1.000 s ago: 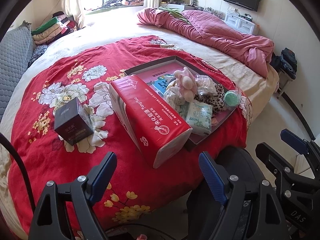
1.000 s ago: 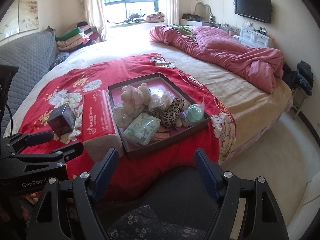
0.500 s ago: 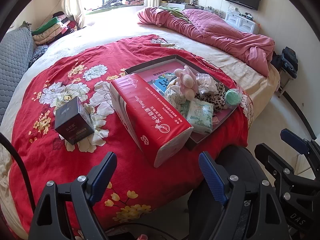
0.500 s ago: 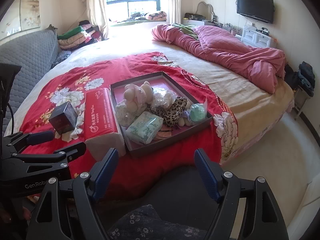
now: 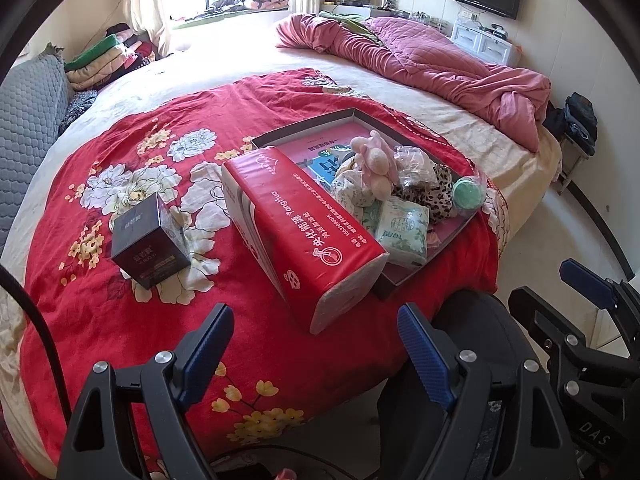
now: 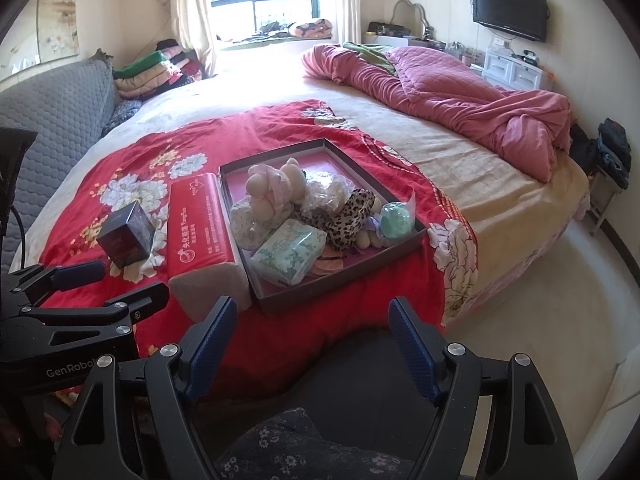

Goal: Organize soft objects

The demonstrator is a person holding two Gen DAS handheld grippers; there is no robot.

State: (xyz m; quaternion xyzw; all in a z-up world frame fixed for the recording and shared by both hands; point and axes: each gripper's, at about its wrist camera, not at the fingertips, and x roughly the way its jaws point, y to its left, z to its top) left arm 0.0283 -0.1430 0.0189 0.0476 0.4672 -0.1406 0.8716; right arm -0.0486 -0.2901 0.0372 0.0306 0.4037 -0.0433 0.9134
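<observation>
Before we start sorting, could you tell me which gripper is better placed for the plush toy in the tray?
Probably the right gripper: open, facing the tray and plush toy; the red tissue pack partly blocks the left gripper.

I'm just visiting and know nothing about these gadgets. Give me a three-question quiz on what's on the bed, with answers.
1. True or false: the left gripper and the right gripper are both open and empty.
2. Which lies outside the tray? A) pink plush toy B) red tissue pack C) green ball
3. Fill in: the dark box stands on the red floral ____.

Key: 1 true; 2 B, it lies against the tray's side; 3 blanket.
</observation>
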